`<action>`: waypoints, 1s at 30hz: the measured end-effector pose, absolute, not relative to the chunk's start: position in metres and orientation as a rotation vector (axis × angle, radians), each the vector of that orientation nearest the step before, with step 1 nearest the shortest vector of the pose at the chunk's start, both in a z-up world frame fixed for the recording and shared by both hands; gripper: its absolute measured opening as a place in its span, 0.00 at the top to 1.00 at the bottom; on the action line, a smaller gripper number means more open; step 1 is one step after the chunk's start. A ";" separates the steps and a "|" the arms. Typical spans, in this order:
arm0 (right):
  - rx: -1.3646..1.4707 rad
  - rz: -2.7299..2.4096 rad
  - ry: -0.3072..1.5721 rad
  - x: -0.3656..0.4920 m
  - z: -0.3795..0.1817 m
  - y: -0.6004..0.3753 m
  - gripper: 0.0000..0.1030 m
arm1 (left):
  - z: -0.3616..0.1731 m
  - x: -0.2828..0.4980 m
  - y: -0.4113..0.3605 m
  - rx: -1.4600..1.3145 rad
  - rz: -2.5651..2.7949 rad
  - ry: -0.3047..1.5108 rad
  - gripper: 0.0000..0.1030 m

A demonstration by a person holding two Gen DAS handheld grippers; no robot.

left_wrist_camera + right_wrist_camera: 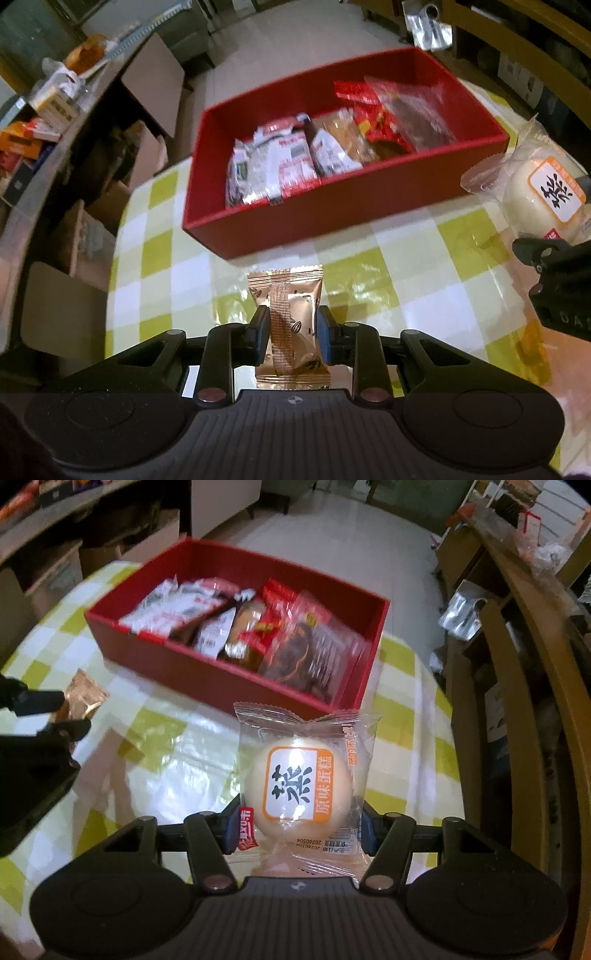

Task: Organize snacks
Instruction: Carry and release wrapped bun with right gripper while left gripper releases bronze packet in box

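Left tongs (290, 328), clenched on a copper foil packet (290, 314) with crimped ends, low centre of the left wrist frame. Right tongs (299, 819), clenched on a round pale steamed cake (297, 786) in clear crinkled film with an orange-framed label, centre of the right wrist frame. Red rectangular cardboard box (325, 214), upper centre, holding glossy mixed snack wrappers (280, 162). Desk (424, 280): shiny yellow-green and white checked covering.

A checked yellow cloth (417, 291) covers the desk; cardboard boxes (88, 236) sit left, a wooden chair (517, 686) right.
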State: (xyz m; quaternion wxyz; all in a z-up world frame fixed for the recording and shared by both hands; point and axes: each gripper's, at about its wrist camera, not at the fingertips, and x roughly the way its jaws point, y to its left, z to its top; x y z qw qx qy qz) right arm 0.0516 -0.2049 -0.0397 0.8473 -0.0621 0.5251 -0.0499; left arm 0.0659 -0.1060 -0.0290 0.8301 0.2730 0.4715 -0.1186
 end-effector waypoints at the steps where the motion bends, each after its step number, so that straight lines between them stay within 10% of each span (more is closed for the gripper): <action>1: -0.124 -0.105 1.097 0.053 -0.036 -0.205 0.37 | -0.026 0.067 -0.106 0.572 -0.253 0.997 0.67; 30: -0.072 -0.140 0.928 0.144 -0.007 -0.230 0.37 | 0.003 0.163 -0.127 0.470 -0.175 0.885 0.67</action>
